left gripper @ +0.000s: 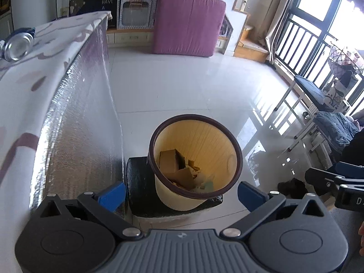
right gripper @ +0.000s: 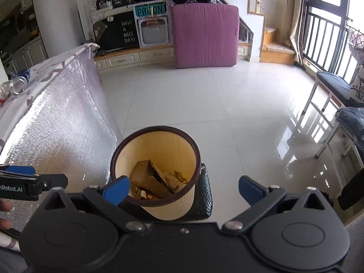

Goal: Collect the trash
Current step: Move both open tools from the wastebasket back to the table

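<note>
A cream waste bin (left gripper: 182,201) with a dark brown rim stands on a black mat on the floor beside the table; it also shows in the right wrist view (right gripper: 175,207). Inside lie crumpled brown cardboard pieces (left gripper: 175,166) and paper scraps (right gripper: 151,180). My left gripper (left gripper: 182,194) is open and empty, above the bin's near rim. My right gripper (right gripper: 184,188) is open and empty, also above the bin. A clear plastic bottle (left gripper: 17,45) lies on the table top at far left, also visible in the right wrist view (right gripper: 16,85).
The table (left gripper: 45,52) has a patterned cloth and a silver foil skirt (right gripper: 63,122) hanging beside the bin. A purple mattress (right gripper: 204,35) leans on the far wall. Chairs (right gripper: 336,91) and a window railing line the right side. White tiled floor (right gripper: 204,104) spreads beyond the bin.
</note>
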